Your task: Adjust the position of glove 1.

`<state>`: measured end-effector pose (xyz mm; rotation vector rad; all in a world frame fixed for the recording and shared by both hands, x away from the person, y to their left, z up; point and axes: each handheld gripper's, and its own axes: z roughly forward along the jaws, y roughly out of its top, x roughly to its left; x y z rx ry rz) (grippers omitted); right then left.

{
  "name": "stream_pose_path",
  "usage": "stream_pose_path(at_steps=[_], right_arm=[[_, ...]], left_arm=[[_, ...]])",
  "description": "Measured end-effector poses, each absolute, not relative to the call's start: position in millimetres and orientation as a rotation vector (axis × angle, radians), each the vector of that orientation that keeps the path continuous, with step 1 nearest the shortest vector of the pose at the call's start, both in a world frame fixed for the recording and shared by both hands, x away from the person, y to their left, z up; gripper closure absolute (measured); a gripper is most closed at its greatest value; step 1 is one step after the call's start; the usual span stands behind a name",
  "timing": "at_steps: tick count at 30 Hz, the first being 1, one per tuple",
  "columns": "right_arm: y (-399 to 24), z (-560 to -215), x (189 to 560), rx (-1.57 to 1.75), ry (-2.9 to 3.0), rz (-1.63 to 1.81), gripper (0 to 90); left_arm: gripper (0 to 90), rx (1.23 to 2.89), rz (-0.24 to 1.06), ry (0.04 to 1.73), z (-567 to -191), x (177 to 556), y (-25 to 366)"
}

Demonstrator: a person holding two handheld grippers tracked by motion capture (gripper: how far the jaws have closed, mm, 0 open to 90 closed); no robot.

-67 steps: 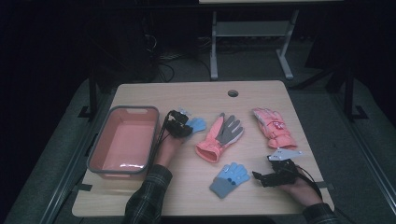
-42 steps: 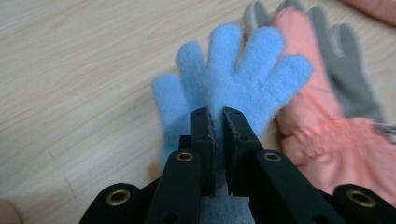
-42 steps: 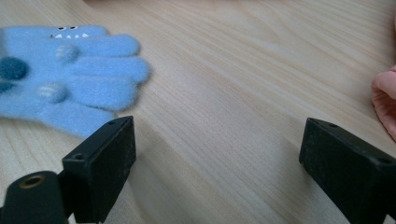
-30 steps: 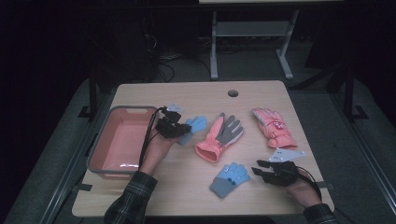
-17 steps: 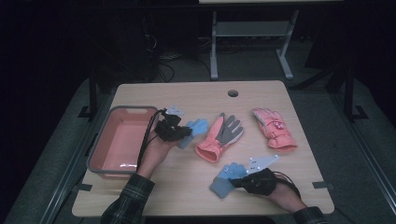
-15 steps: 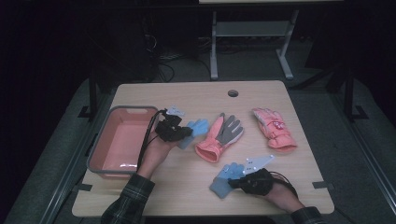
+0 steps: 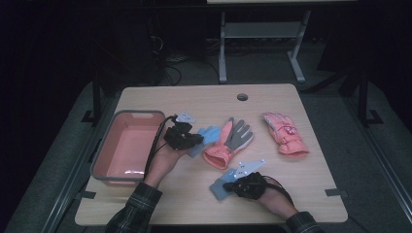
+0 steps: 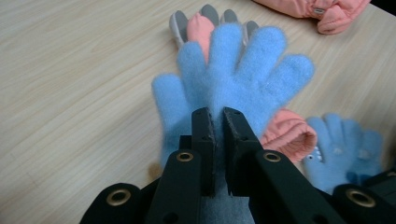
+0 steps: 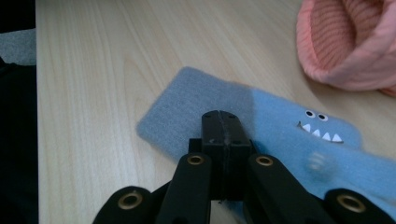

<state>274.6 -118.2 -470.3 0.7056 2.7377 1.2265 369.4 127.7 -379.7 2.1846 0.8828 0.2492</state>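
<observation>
My left gripper [image 8: 215, 116] pinches a fluffy blue glove [image 8: 233, 70], held just right of the pink bin [image 7: 104, 145], probably ready for dropping in. Right gripper [image 9: 219, 119], jaws pressed together, sits on the monster-face blue glove [image 9: 299, 135], farther right, nearer me. No readable writing.

No readable text, labels or numbers anywhere

Wooden table [image 7: 194, 102] with a round hole [image 7: 242, 97] near its far edge. Lying on it: a pink tub [image 7: 125, 148] along the left edge, a coral-and-grey glove [image 7: 228, 143] at centre, a pink glove [image 7: 284, 133] toward the right edge, and a blue glove [image 7: 219, 187] near the front edge.
</observation>
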Motion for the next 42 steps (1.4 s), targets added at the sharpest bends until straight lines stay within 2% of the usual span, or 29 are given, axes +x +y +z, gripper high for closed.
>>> stream_pose_path(at_steps=[2, 3, 5, 11, 14, 18, 28, 42], right_arm=[[-120, -468, 275, 0.71, 2.722, 1.238, 89.2], [-128, -464, 275, 0.74, 2.698, 1.264, 82.7], [-133, -463, 277, 0.756, 2.681, 1.272, 79.9], [-173, -456, 282, 0.893, 2.542, 1.281, 51.8], [-194, -457, 285, 0.961, 2.498, 1.261, 41.5], [-215, -465, 291, 1.007, 2.461, 1.205, 32.7], [-216, -474, 300, 1.028, 2.458, 1.146, 21.6], [-213, -480, 302, 1.001, 2.485, 1.101, 19.2]], left_arm=[[83.6, 2.189, 0.242, 0.861, -378, 368, 127], [83.6, 2.188, 0.235, 0.86, -378, 367, 127], [83.7, 2.19, 0.228, 0.857, -377, 364, 126], [83.6, 2.197, 0.201, 0.823, -375, 349, 118], [83.5, 2.206, 0.193, 0.806, -375, 340, 112], [83.6, 2.22, 0.17, 0.786, -379, 331, 104], [83.6, 2.278, 0.099, 0.743, -398, 311, 82], [83.3, 2.361, 0.075, 0.724, -420, 298, 51]])
